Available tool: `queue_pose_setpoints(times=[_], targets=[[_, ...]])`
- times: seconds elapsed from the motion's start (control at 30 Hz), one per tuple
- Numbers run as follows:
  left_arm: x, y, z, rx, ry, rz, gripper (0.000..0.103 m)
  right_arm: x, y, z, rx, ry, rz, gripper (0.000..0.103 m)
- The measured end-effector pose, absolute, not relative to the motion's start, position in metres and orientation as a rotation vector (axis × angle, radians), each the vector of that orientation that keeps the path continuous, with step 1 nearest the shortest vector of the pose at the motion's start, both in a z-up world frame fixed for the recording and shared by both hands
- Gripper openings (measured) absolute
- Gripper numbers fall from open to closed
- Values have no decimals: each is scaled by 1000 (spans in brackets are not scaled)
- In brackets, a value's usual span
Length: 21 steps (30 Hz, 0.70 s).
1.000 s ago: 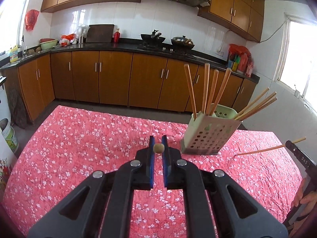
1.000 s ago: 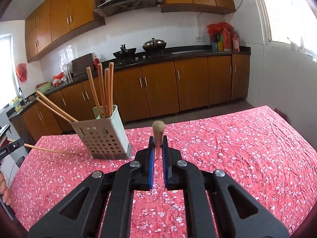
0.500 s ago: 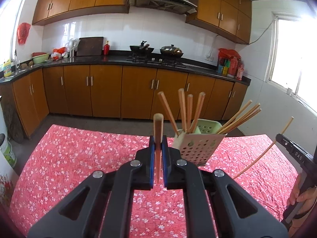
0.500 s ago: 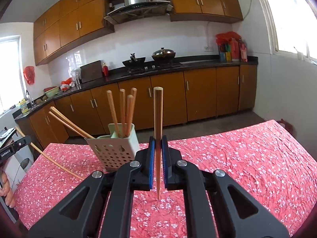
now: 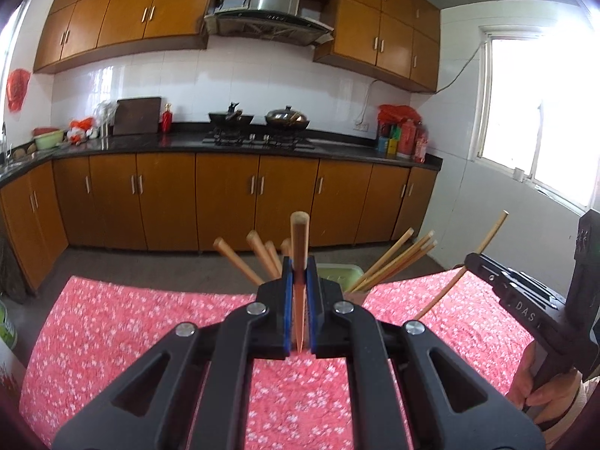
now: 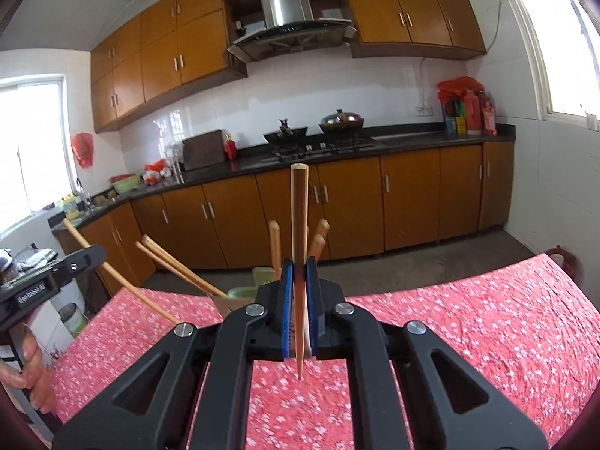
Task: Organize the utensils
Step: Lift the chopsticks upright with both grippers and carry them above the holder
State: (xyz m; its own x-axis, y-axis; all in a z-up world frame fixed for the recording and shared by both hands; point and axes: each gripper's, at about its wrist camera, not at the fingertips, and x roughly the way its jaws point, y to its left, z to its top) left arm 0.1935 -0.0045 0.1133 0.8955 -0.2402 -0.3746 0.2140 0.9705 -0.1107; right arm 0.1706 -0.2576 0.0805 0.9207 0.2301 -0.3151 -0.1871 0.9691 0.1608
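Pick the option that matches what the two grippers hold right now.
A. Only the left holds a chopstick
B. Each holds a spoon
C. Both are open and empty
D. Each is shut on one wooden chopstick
D: the left gripper and the right gripper each have their jaws clamped on a single upright wooden chopstick.

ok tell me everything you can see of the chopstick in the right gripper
The chopstick is a plain wooden stick, orange-brown, thick and blunt at its top end and tapering to a thin tip below. It stands nearly upright, clamped low on its shaft between the blue pads of the shut right gripper, with the tip poking out beneath the pads. It hangs in the air above the red floral tablecloth and touches nothing else. Behind it stands the holder with more chopsticks.
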Motion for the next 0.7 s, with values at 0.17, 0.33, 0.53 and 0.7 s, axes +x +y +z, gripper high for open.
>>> queue_pose_setpoints(times=[0.17,0.33,0.53,0.7], targets=[[200,-10,142,-93,332,-240,8,172,-256,111,154,265,253,8],[212,-13,166,-129,273,-217,8,178,-252,132,166,202,269,8],[227,-15,179,-157,229,-184,8,192,-245,141,171,154,277,8],[248,-13,166,-166,264,-169,8,210,-237,136,160,110,254,8]])
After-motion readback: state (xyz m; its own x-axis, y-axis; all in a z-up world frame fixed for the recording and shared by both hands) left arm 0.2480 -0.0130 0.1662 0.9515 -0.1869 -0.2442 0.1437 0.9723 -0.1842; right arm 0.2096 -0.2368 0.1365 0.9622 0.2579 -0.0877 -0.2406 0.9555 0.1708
